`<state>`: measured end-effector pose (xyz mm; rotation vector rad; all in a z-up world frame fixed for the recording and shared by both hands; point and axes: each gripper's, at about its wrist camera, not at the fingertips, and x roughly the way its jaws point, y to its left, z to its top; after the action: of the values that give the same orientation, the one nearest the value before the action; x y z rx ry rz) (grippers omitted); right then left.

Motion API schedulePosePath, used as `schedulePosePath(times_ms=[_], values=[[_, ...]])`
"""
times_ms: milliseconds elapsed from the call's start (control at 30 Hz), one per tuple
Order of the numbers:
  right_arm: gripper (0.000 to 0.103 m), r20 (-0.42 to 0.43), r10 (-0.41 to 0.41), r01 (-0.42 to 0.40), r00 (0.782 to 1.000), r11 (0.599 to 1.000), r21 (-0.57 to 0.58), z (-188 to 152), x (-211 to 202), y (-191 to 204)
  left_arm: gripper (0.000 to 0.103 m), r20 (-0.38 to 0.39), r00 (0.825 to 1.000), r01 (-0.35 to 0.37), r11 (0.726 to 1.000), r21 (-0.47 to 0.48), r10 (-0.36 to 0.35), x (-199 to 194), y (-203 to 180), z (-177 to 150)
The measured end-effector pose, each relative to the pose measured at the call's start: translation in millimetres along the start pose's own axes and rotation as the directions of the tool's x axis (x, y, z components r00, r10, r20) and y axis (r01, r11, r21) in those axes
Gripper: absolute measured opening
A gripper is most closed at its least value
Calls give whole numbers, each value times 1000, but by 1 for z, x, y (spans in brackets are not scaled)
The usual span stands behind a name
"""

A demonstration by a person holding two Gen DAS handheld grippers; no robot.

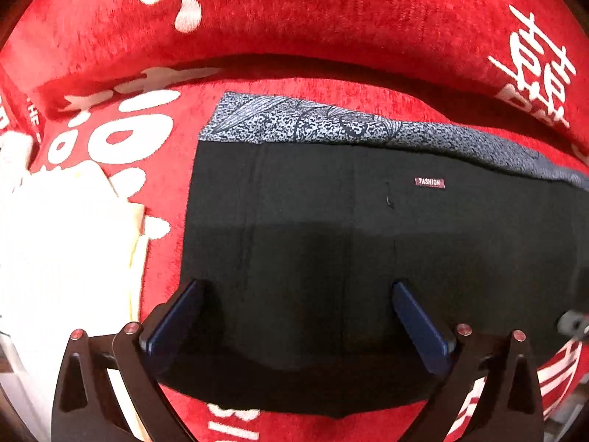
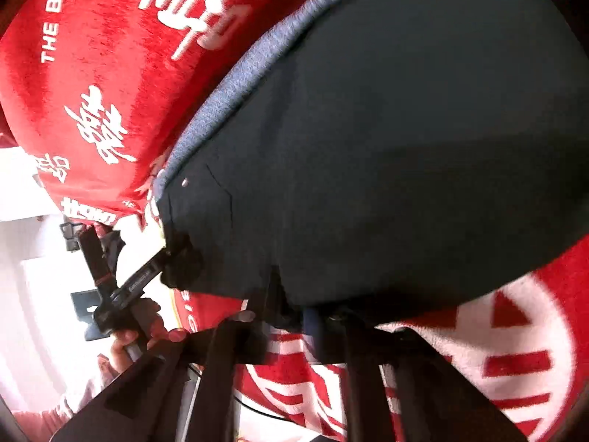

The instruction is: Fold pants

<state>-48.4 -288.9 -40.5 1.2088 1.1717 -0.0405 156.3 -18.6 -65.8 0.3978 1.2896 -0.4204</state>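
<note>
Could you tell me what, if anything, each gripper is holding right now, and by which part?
The left gripper is open, holding nothing. The right gripper is shut on the near edge of the black pants.

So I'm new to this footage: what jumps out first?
The black pants lie flat mid-frame on a red cover with white lettering, over a blue-grey patterned cloth. The left gripper hangs wide open above them, while the right gripper pinches their near edge.
</note>
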Motion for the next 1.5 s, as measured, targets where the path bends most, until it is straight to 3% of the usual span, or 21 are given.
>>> schedulePosePath(times_ms=[133, 267, 333, 367, 467, 567, 700, 767, 800, 833, 933, 1000, 1133, 1233, 1333, 1400, 1500], values=[[8, 13, -53, 54, 999, 997, -63, -23, -16, 6, 103, -4, 1000, 4, 1000, 3, -4, 0, 7, -12], [10, -55, -102, 100, 993, 994, -36, -27, 1, -11, 103, -23, 999, -34, 999, 0, 34, -3, 9, -12], [27, -63, -155, 150, 986, 986, -70, -25, -14, -7, 103, -29, 998, -62, 998, 7, 62, -13, 3, -11], [28, -47, -183, 178, 982, 979, -100, -25, -26, -5, 103, -19, 998, -64, 998, 16, 64, -21, -3, -13], [28, 66, -260, 268, 963, 952, -149, -16, -73, -7, 103, 19, 999, -38, 998, 59, 37, -46, -35, -19], [28, 138, -313, 331, 940, 934, -134, 7, -104, -17, 103, 30, 997, 69, 990, 124, -73, -55, -98, -25], [28, 155, -388, 412, 908, 893, -178, 44, -96, -20, 103, -4, 987, 160, 975, 153, -161, -35, -172, -24], [23, 124, -457, 474, 881, 854, -216, 46, -85, -36, 103, -45, 991, 130, 969, 209, -123, -14, -207, -34], [23, 140, -431, 452, 892, 863, -226, 41, -88, -41, 103, -50, 994, 104, 967, 233, -95, -8, -213, -39], [23, 155, -420, 446, 894, 865, -229, 34, -93, -44, 103, 17, 995, 88, 970, 228, -94, -14, -212, -46], [26, 93, -447, 457, 890, 867, -201, 22, -98, -46, 103, -44, 994, 109, 966, 236, -102, -19, -202, -44], [27, 77, -420, 426, 904, 880, -211, 20, -100, -36, 103, -41, 997, 76, 969, 237, -68, -27, -189, -37], [38, 81, -314, 322, 946, 886, -334, 46, -74, 22, 103, 90, 996, -21, 989, 147, 7, -50, -129, -9], [38, 11, -226, 209, 974, 881, -424, 73, -14, 80, 103, 92, 990, -107, 994, 27, 104, -45, -72, 7], [40, -60, -180, 122, 982, 841, -528, 93, 51, 138, 103, 30, 987, -153, 987, -53, 155, -25, -27, 4], [46, -108, -170, 79, 979, 818, -570, 95, 85, 165, 103, 4, 992, -128, 988, -84, 129, -15, -11, -6], [49, -153, -179, 41, 972, 770, -636, 98, 146, 210, 103, 47, 997, -49, 991, -124, 56, -14, 4, -23]])
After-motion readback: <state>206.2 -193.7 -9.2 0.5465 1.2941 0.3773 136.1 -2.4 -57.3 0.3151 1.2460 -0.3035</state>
